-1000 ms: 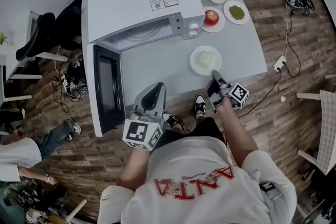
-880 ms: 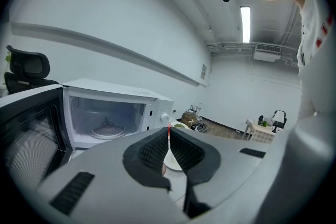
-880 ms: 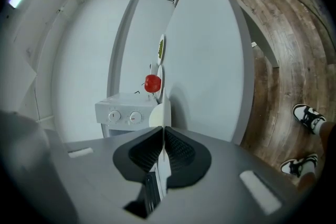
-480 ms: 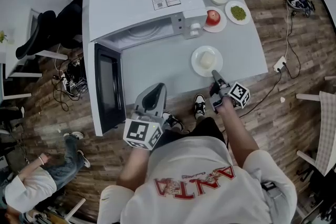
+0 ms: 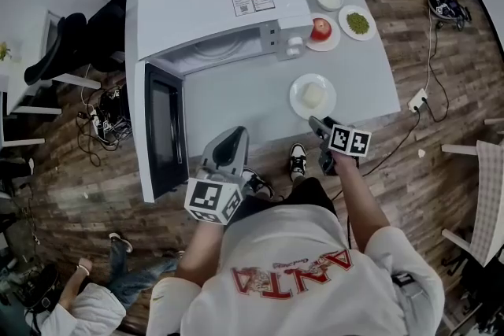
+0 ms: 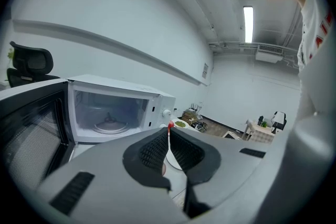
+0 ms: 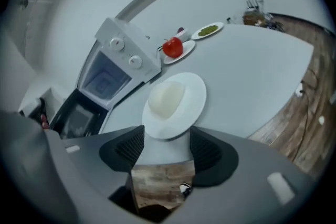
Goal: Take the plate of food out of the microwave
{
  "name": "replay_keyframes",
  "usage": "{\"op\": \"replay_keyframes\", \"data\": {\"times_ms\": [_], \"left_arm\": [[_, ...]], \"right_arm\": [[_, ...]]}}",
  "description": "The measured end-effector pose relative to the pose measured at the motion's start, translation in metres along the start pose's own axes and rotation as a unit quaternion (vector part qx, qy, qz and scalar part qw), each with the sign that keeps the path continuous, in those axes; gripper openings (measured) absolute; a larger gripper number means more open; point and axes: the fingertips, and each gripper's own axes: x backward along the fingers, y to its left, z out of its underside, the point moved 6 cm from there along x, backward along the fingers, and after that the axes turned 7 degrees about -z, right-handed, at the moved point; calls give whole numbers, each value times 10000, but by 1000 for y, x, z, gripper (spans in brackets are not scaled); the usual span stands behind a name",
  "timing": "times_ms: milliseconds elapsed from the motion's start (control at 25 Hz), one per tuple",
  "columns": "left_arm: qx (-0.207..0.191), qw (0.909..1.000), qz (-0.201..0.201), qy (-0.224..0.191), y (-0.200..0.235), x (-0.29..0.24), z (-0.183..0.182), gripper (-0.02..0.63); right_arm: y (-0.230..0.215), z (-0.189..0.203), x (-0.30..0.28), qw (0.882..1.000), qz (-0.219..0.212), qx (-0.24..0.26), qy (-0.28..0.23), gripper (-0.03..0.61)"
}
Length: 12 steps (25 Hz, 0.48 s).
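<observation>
Since the plate of food point(image 5: 296, 100) already sits on the grey table point(image 5: 236, 102), out of the microwave point(image 5: 213, 4) and to the right of its swung-open door point(image 5: 164, 130), the job looks all but done. The right gripper point(image 5: 315, 124) is at the table's near edge, just on the near side of the plate. Its jaws are opening and stand wide apart; in the right gripper view the plate's near rim shows in the gap at their tips with neither pad pressing on it, so nothing is held. The plate lies straight ahead of those jaws, on their far side, with a pale mound of food point(image 5: 313, 94) at its middle. The left gripper point(image 5: 233, 131) is closed on nothing, pads together, off the near edge in front of the open oven and well to the left of the plate; the right one is much the nearer. The turntable point(image 6: 109, 126) inside is bare. The coming move is probably a plain pull-back toward the near side, clear of the rim
</observation>
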Motion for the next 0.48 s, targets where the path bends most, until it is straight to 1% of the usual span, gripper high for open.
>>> {"op": "replay_keyframes", "data": {"times_ms": [120,240,320,360,400,480], "left_arm": [[15,10000,-15,-9,1,1,0,17],[20,10000,-22,-27,2,3,0,17],[27,10000,-27,-50,2,4,-1,17],[32,10000,-30,-66,3,5,-2,17],[38,9999,-34,-87,3,5,-3,17],[57,9999,-37,-155,4,6,-6,17]], "right_arm": [[2,5,-2,9955,204,787,480,249],[7,10,-3,9832,337,1559,884,264],[10,9,-1,9751,446,1926,1007,264],[12,7,2,9731,495,2014,1005,264],[16,4,6,9730,510,2044,945,251],[28,-9,18,9753,430,2069,641,140]]}}
